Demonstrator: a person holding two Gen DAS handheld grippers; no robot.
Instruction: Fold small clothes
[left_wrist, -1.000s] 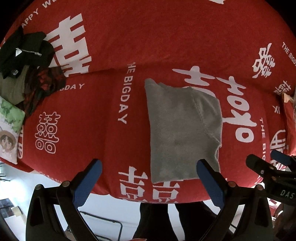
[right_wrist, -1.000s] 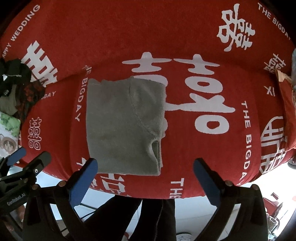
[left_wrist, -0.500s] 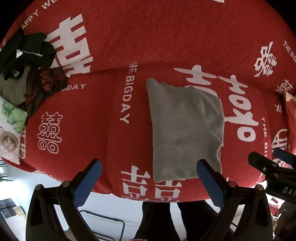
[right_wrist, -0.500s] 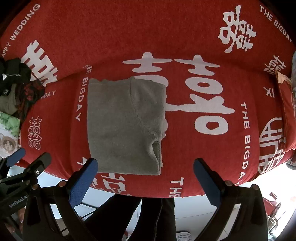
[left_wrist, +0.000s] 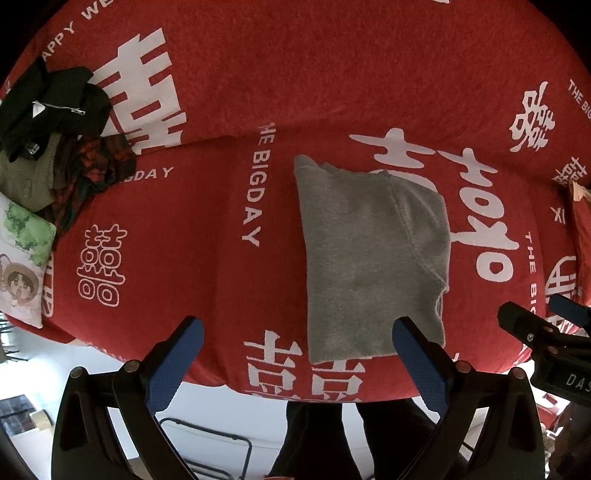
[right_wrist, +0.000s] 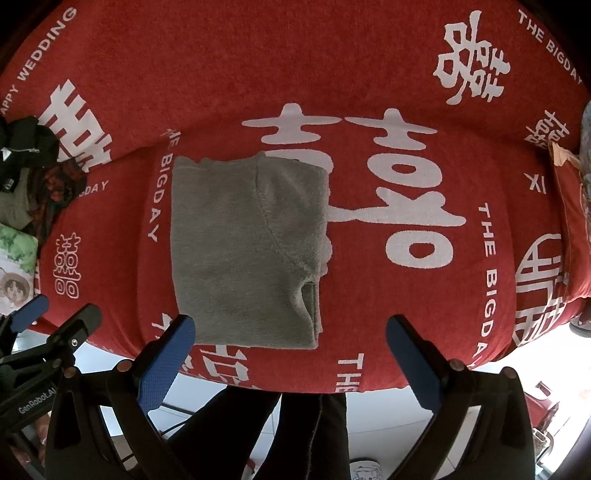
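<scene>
A grey garment (left_wrist: 369, 258) lies folded into a rectangle on the red cover (left_wrist: 184, 258) with white lettering, near its front edge. It also shows in the right wrist view (right_wrist: 247, 251). My left gripper (left_wrist: 295, 350) is open and empty, held above the front edge, just near the garment's front left corner. My right gripper (right_wrist: 291, 350) is open and empty, held above the front edge by the garment's front right corner. Each gripper shows at the side of the other's view.
A pile of dark, olive and plaid clothes (left_wrist: 55, 147) lies at the far left of the cover, also in the right wrist view (right_wrist: 29, 177). A cartoon-print cushion (left_wrist: 22, 266) sits below it. A person's dark trousers (right_wrist: 295, 435) stand at the front edge.
Both grippers have drifted slightly; the garment sits a little further right in the left view. The garment itself has not moved and both grippers stay open.
</scene>
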